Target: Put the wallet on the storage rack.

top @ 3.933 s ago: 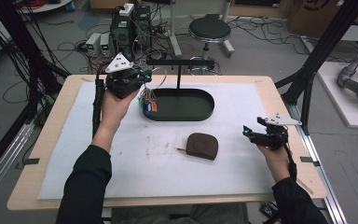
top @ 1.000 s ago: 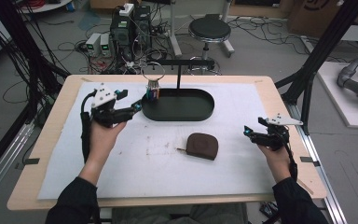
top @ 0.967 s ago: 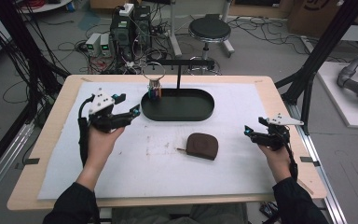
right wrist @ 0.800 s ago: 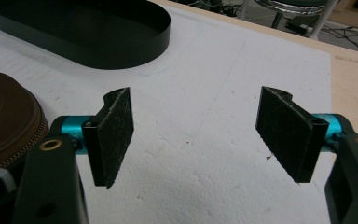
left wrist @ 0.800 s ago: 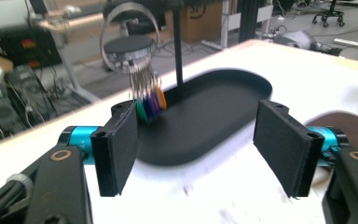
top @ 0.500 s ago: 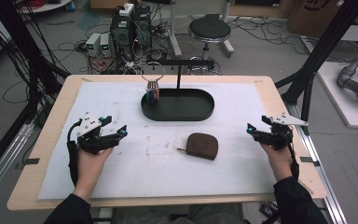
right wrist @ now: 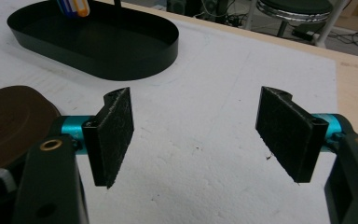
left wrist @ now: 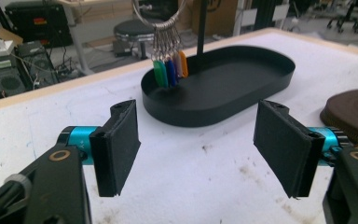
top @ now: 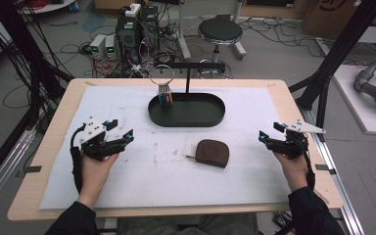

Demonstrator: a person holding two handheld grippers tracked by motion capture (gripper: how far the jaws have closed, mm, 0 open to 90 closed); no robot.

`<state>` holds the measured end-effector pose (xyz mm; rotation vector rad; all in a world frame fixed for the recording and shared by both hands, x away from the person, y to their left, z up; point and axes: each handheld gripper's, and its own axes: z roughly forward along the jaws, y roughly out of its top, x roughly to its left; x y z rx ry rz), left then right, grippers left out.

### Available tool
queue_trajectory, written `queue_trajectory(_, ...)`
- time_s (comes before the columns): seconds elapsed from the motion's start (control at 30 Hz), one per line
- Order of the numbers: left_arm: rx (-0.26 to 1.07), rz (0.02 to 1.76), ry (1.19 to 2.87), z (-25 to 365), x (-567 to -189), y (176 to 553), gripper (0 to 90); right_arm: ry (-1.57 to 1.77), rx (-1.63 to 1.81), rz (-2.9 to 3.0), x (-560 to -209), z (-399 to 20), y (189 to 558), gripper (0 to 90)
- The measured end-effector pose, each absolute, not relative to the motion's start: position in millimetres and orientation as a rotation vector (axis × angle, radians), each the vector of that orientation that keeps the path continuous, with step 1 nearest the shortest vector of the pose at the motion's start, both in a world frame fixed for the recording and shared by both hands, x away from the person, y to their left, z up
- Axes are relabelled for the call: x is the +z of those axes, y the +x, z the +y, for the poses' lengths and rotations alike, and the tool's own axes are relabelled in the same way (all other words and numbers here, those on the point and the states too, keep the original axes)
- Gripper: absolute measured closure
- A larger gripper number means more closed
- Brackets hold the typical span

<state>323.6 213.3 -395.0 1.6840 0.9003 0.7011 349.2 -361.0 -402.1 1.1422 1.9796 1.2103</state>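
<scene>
Keys (top: 165,93) on their big ring hang from the stand's crossbar (top: 196,65), the coloured tags dangling just over the left end of the black tray (top: 210,120). Hanging looks finished. Both hands rest well back on the white mat (top: 142,171): the left gripper (top: 120,138) with jaws wide and empty, the right gripper (top: 269,137) likewise. Next may be the brown pouch (top: 212,152), probably zipped shut, lying between them; whichever hand goes must reach in and close on it.
</scene>
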Motion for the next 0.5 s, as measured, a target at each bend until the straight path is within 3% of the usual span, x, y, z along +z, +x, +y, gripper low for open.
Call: queue_trajectory(0.5,0.676,0.915,1.685,216,-399,326,30.9,1.093,1.216,2.042,-405,-346,349,28.0)
